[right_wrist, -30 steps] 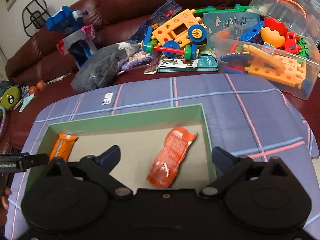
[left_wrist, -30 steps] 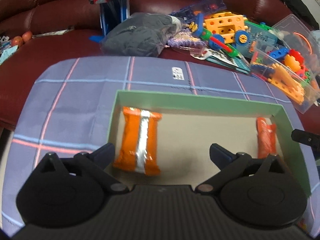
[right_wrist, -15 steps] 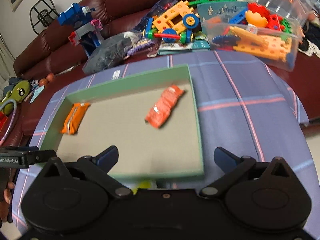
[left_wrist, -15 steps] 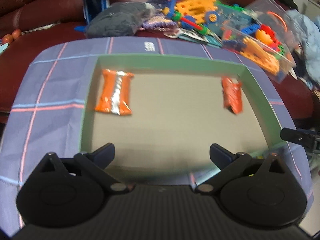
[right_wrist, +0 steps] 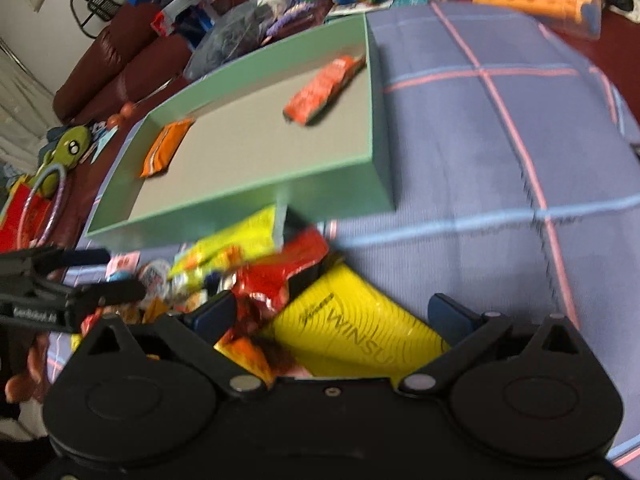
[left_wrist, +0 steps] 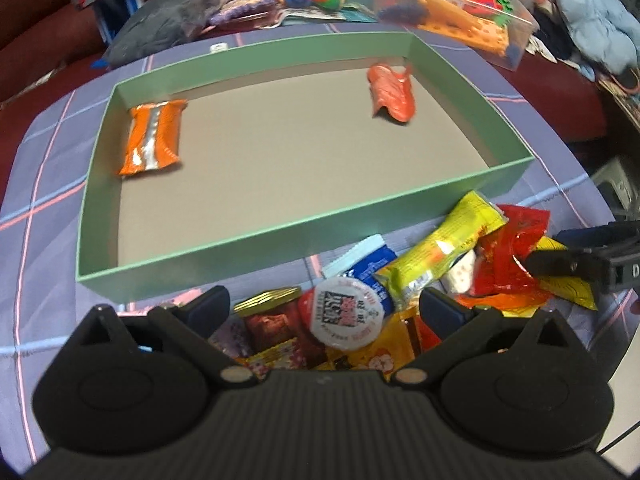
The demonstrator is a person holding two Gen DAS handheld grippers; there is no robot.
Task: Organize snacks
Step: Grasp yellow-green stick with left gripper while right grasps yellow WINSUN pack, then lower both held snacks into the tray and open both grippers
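A: Both cameras have pulled back from the shallow green cardboard tray (left_wrist: 280, 224) since a second ago, so a heap of loose snack packets (left_wrist: 420, 280) just beside its near wall now shows, where earlier only the tray's inside did.

B: How many snacks lie inside that tray?

A: Two. One orange packet with a silver stripe (left_wrist: 154, 140) lies by the tray's left wall, its long axis running from the near wall toward the far wall. One crinkled red-orange packet (left_wrist: 390, 92) lies near the far right corner, also lengthwise toward the far wall, slightly slanted.

B: And outside the tray?

A: One long yellow-green bar wrapper (left_wrist: 444, 248) leans against the tray's near wall, its long axis slanting up toward the tray's right end. One round white-lidded cup with red print (left_wrist: 348, 314) sits beside it, with one shiny red foil packet (right_wrist: 280, 276) and one large yellow bag (right_wrist: 352, 332) further from the tray. The rest of the heap is too jumbled to count.

B: The grippers?

A: The left gripper (left_wrist: 324, 312) hovers over the heap, jaws spread wide, holding nothing. The right gripper (right_wrist: 332, 316) is likewise wide apart and empty, over the yellow bag.
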